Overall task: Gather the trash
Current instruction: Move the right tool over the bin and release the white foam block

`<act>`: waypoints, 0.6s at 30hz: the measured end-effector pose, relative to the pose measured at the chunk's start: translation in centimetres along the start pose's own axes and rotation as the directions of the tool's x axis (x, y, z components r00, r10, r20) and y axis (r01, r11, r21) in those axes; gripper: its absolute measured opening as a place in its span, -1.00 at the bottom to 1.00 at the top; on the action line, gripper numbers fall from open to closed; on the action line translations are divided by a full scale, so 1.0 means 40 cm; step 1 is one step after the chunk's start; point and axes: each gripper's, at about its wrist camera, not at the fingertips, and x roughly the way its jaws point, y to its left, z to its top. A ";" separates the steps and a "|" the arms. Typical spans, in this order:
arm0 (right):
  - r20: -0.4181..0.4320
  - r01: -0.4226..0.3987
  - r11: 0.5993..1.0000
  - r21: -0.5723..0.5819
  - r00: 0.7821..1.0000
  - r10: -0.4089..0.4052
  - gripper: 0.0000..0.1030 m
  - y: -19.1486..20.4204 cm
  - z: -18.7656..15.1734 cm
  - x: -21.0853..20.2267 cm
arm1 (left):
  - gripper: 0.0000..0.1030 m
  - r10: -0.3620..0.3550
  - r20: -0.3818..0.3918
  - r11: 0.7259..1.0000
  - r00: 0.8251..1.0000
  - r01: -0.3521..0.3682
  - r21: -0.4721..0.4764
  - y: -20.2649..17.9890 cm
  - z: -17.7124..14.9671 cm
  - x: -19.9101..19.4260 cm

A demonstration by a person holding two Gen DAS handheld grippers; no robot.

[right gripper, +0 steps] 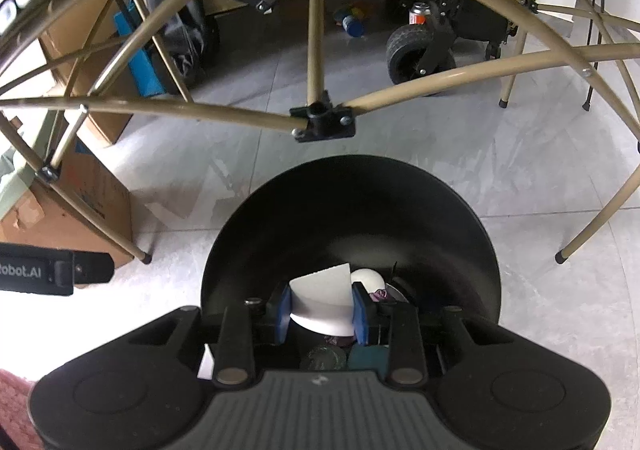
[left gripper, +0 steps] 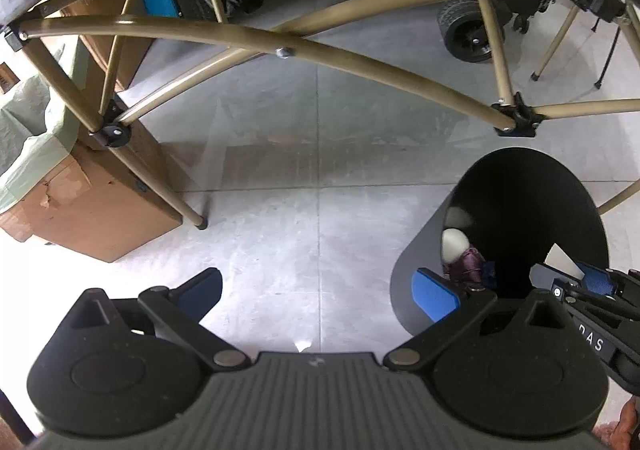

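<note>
A round black trash bin (right gripper: 352,210) stands on the grey floor under a folding table. My right gripper (right gripper: 321,310) hangs over its mouth, shut on a white piece of paper (right gripper: 322,290). Inside the bin lie a white ball-like scrap (right gripper: 370,277) and a purple wrapper (right gripper: 380,295). From the left wrist view the same bin (left gripper: 528,218) is at the right, with the white scrap (left gripper: 454,244) and purple wrapper (left gripper: 466,264) in it. My left gripper (left gripper: 316,292) stands open over bare floor, left of the bin, with nothing between its fingers. The right gripper (left gripper: 580,274) shows at the bin's rim there.
Tan metal table legs and cross braces (left gripper: 288,50) arch over the floor close to both grippers. A cardboard box (left gripper: 92,206) with green plastic sits at the left. A black wheel (left gripper: 468,32) of a cart, cans (right gripper: 418,14) and a blue panel (right gripper: 140,58) lie farther back.
</note>
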 end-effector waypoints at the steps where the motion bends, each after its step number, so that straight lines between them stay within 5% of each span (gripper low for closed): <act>1: -0.005 0.005 1.000 -0.005 1.000 -0.005 -0.41 0.004 0.000 0.004 | 1.00 0.004 -0.002 1.000 1.000 -0.004 -0.001 0.003 0.000 0.003; 13: -0.026 0.029 0.999 -0.021 0.999 -0.030 -0.27 0.001 0.000 0.023 | 1.00 0.016 -0.008 1.000 1.000 -0.016 0.011 -0.004 -0.002 0.012; 18: -0.027 0.044 0.999 -0.020 0.999 -0.044 0.46 -0.003 -0.002 0.024 | 1.00 0.015 -0.007 1.000 1.000 -0.015 0.014 -0.007 -0.003 0.010</act>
